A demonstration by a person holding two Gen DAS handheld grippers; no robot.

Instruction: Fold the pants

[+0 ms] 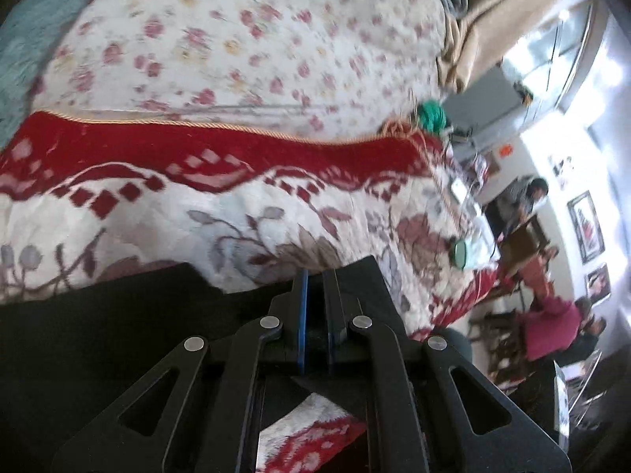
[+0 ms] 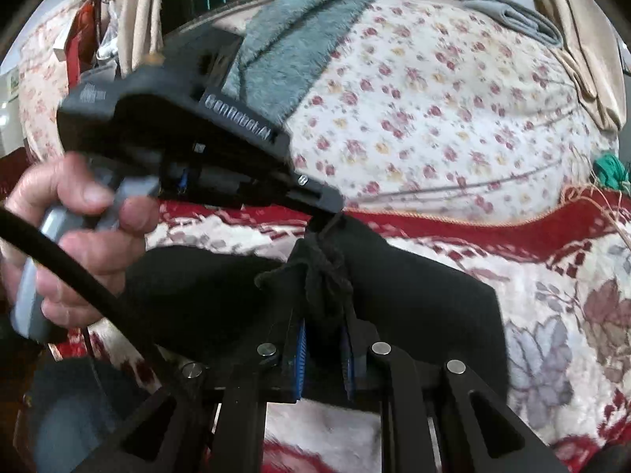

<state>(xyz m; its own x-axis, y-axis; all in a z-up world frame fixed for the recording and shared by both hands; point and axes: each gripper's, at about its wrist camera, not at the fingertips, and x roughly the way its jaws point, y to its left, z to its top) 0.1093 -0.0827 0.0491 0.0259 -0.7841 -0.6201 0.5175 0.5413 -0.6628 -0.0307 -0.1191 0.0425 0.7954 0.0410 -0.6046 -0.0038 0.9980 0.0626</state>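
Left view: left tool (image 1: 315, 295) closed on black pants (image 1: 98, 315), room and seated people at right.
Right view: hand (image 2: 75, 236) carrying the left tool; right tool (image 2: 323, 339) clamps bunched pants over the bed (image 2: 434, 118).

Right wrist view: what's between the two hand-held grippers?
Only black pants fabric spans from the left hand-held gripper to the right hand-held gripper, drawstring bunched between.

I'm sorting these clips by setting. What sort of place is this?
Likely a home bedroom: a bed with a floral sheet, a red blanket, beige curtains, and framed pictures on the wall.
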